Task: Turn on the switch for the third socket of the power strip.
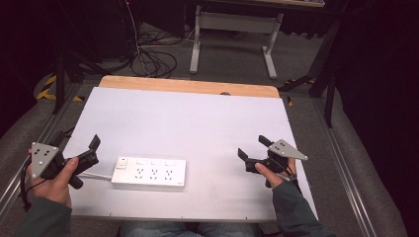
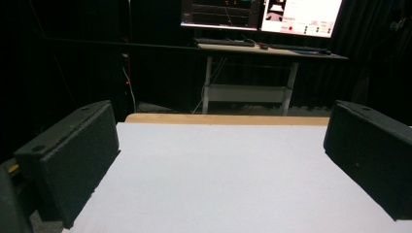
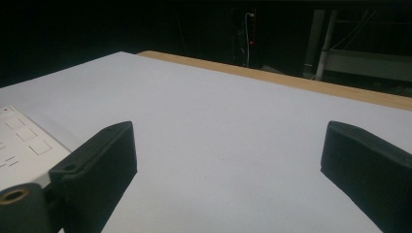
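A white power strip [image 1: 148, 173] with a switch and several sockets lies on the white board [image 1: 197, 118], near its front edge and left of centre. A hand holds my left gripper [image 1: 76, 144] at the board's left edge, just left of the strip. Its jaws stand wide open over bare board [image 2: 218, 174], with nothing between them. My right gripper [image 1: 253, 147] is held at the front right, well apart from the strip. It is open too, with nothing in it [image 3: 228, 165]. The strip's end [image 3: 22, 141] shows to the left of its left jaw.
The board lies on a wooden table whose far edge [image 1: 188, 85] shows. Behind it stand a metal-legged desk [image 1: 232, 29] with monitors [image 2: 257, 14] and a tangle of floor cables [image 1: 148, 61]. Metal rails [image 1: 341, 168] run along both sides of the table.
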